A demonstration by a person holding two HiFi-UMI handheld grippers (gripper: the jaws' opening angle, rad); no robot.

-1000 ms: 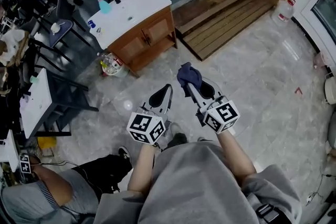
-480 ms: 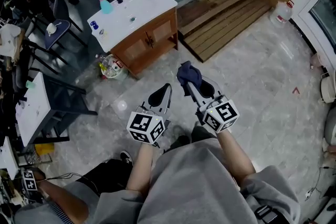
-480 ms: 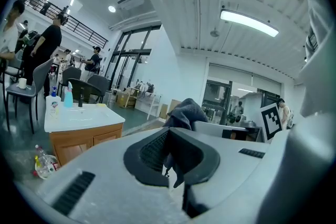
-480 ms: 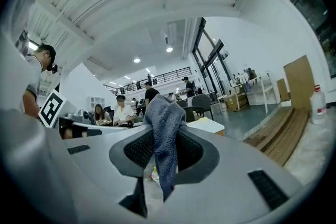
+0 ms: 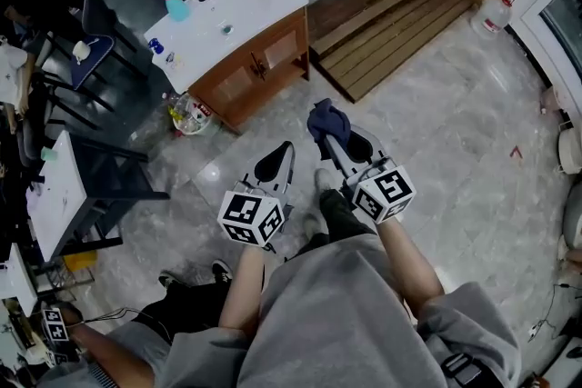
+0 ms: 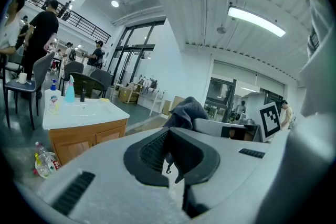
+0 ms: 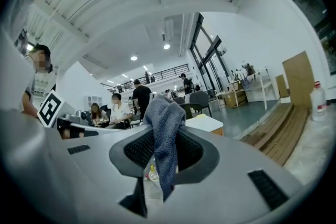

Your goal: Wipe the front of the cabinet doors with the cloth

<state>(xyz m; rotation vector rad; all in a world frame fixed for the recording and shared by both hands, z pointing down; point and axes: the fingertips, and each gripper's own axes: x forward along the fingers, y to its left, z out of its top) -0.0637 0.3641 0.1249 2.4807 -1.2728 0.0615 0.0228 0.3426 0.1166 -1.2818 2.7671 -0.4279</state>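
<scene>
Plainly no wiping has begun: the cabinet doors (image 5: 262, 66) stand well apart from both grippers, across bare floor (image 5: 436, 104). The right gripper (image 5: 329, 141) has its jaws pinched on the dark blue cloth (image 5: 326, 121), which bunches up beyond them. The left gripper (image 5: 278, 164) has its jaws together on nothing, so I judge that the approach and every stroke are still left to do.
</scene>
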